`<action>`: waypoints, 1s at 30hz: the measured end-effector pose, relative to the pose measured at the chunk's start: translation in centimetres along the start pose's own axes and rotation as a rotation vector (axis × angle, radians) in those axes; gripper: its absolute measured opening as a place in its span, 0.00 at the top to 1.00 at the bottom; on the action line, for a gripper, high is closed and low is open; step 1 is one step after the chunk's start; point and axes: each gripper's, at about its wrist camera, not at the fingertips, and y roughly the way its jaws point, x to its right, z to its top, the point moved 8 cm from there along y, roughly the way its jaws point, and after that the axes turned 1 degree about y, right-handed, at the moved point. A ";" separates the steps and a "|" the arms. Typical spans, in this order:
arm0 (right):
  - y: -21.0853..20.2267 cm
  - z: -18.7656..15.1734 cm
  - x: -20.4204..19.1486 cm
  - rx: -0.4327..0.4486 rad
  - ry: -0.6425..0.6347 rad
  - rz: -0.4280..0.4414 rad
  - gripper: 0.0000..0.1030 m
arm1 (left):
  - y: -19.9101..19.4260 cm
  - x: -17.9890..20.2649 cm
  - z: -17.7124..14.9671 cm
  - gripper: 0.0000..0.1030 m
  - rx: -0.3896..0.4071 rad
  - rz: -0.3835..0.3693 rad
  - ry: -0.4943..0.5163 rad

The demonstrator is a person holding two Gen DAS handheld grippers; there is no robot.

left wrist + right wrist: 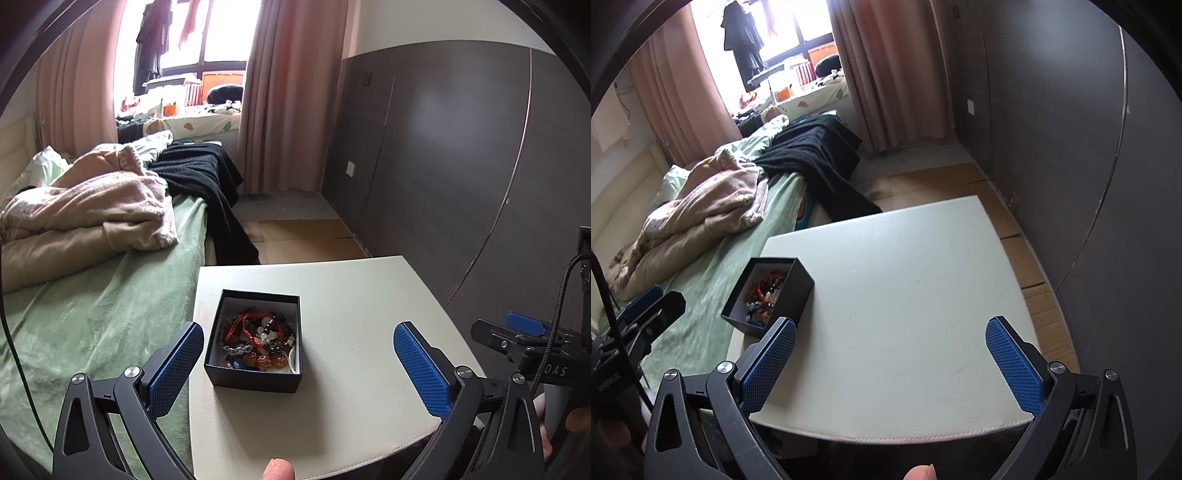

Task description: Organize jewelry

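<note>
Left wrist view: the left gripper (298,354) has its jaws spread wide, with nothing between the blue pads (173,369). The black box (255,341) stands open on the white table (369,332), just ahead of the left finger and slightly inward of it, not touching either pad. The jewelry (258,341) lies heaped inside the box: red cords, dark beads, amber beads and white pieces tangled together. A fingertip (279,469) shows at the bottom edge, below the gap between the fingers. The right gripper (524,326) is visible beyond the right finger, off the table's right edge.

Right wrist view: the right gripper (891,354) also has its jaws fully spread and holds nothing; bare table surface (905,295) fills the gap between the fingers. The box (775,295) sits ahead of and outboard of the left finger, near the table's left edge, with the jewelry (764,291) partly visible inside. The left gripper (642,306) appears to the left of that finger, over the green bedspread (701,288). A beige blanket (701,206) and a black throw (816,151) lie farther ahead on the bed.
</note>
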 end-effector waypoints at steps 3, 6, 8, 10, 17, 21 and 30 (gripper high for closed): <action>-0.3 0.2 0.0 0.012 0.004 0.010 0.00 | 0.0 -0.1 0.0 0.01 -0.001 -0.002 -0.007; -0.5 0.3 -0.2 0.019 -0.011 0.015 0.00 | 0.0 -0.1 0.1 0.01 -0.001 0.002 -0.004; -0.7 0.3 -0.4 0.024 -0.027 0.005 0.00 | 0.0 0.1 0.3 0.01 -0.001 0.003 -0.003; -0.9 0.3 -0.6 0.032 -0.038 0.003 0.00 | 0.0 0.3 0.4 0.01 0.002 -0.002 0.004; -0.9 0.6 -0.7 0.037 -0.044 0.014 0.00 | 0.1 0.5 0.2 0.01 -0.001 0.010 0.034; -0.9 0.6 -0.5 0.039 -0.031 0.014 0.00 | 0.0 0.3 0.3 0.01 0.003 0.009 0.021; -1.3 0.8 -0.1 0.058 -0.019 0.019 0.00 | 0.0 0.2 0.5 0.01 0.006 0.003 0.006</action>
